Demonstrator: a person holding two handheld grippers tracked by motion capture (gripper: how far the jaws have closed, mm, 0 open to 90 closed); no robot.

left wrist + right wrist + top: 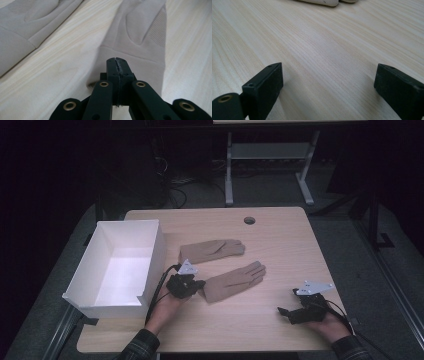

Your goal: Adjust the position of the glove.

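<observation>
Two tan gloves lie flat in the middle of the wooden table (285, 245). The far glove (212, 250) (22, 27) rests with its fingers pointing right. The near glove (237, 279) (145, 32) lies slantwise, cuff toward the left hand. My left gripper (197, 287) (116, 62) is shut on that cuff's edge, and the fabric there is raised slightly off the wood. My right gripper (285, 312) (328, 72) rests low at the table's near right, open, with bare wood between its jaws. A glove's fingertips (322, 2) show at the top of the right gripper view.
A white open box (156, 255) with nothing inside stands at the table's left edge, just beside the left hand. A round cable hole (249, 220) sits near the far edge. Beyond the table are a dark floor and a desk frame (229, 170).
</observation>
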